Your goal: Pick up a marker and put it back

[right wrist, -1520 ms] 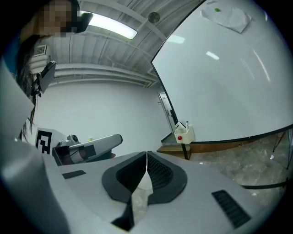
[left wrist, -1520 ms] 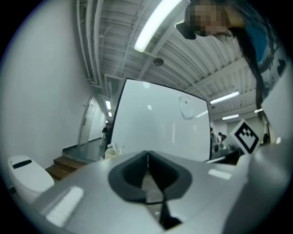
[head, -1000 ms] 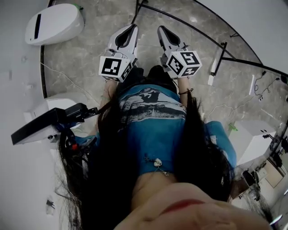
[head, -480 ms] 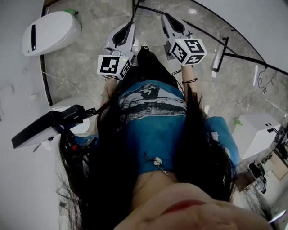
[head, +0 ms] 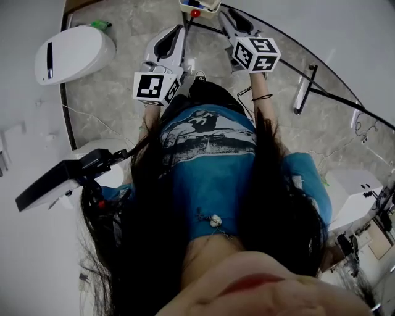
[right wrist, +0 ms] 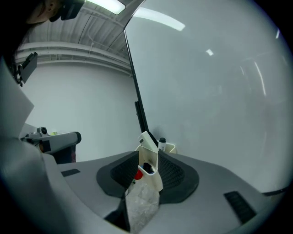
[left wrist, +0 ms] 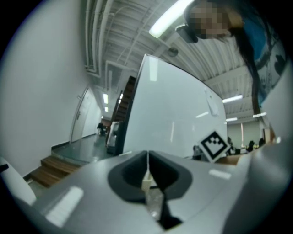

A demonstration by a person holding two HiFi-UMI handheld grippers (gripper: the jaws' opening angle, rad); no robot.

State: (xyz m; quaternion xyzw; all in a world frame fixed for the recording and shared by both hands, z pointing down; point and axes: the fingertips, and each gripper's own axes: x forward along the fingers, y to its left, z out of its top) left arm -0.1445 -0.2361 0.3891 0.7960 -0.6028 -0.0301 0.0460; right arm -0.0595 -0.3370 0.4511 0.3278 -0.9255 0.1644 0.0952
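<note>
**Markers in their holder, right tool lined up in front of it**

Head view: at the top edge a cream plastic holder (head: 212, 6) sits against the black frame of the large whiteboard (head: 345, 37), and a red-capped marker (head: 195, 12) stands in it. Both tools are raised towards it. The left tool (head: 178, 36) is just below and to the left of the holder, and the right tool (head: 229, 18) is just beside it on the right.

Left gripper view: its jaws are pressed together with nothing between them. It faces the white board surface and a corridor, not the holder.

Right gripper view: the jaws stand a narrow gap apart and grip nothing. The holder shows through the gap beyond them, with the red cap and a dark marker end poking out. A black-capped marker (right wrist: 162, 141) stands farther back.

The marker is probably light and stiff, with a smooth barrel that could slip. Only its cap end is exposed, so the grip likely belongs squarely across that end, followed by a straight lift out.
</note>
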